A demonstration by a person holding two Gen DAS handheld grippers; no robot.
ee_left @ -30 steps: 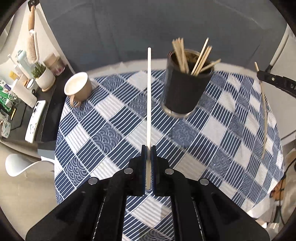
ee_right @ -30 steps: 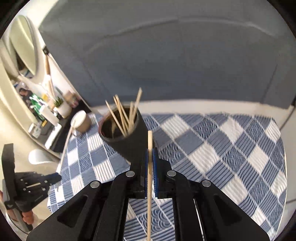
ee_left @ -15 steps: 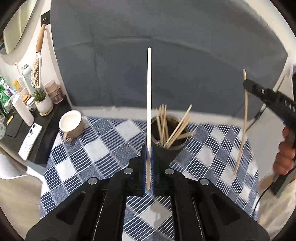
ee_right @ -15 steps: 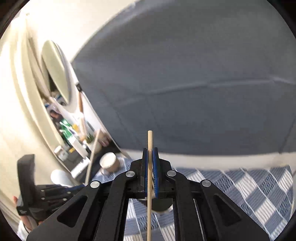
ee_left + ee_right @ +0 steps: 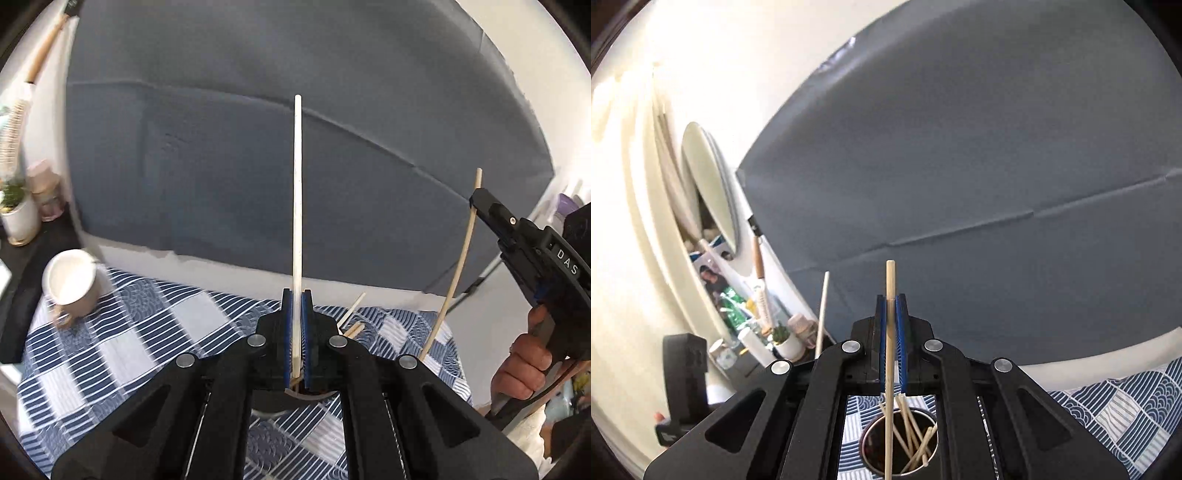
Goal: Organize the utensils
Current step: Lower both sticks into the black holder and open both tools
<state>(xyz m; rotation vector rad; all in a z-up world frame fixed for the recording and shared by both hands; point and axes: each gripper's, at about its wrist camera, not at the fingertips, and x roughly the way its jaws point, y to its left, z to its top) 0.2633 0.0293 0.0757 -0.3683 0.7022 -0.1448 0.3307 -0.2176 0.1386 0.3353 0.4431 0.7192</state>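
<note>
My left gripper [image 5: 297, 295] is shut on a pale chopstick [image 5: 297, 184] that stands straight up from its jaws. Just below it, mostly hidden by the gripper's frame, is the dark cup holder [image 5: 310, 396], with tips of the chopsticks in it [image 5: 352, 325] poking out. My right gripper [image 5: 891, 306] is shut on a tan wooden chopstick [image 5: 890, 280] that runs down over the cup holder [image 5: 873, 446], which holds several chopsticks. The left wrist view shows the right gripper [image 5: 480, 201] at the right, its chopstick [image 5: 458, 266] hanging down.
A beige mug [image 5: 70, 282] sits at the far left of the blue-and-white checked tablecloth [image 5: 129, 332]. A grey padded wall [image 5: 258, 147] rises behind the table. A side shelf with a potted plant [image 5: 16, 218] and jars stands left. A person's hand [image 5: 524, 365] grips the right tool.
Both grippers have risen and tilted upward, each still clamped on its chopstick. The cup holder has slipped from the middle of both views to beneath the gripper frames.
</note>
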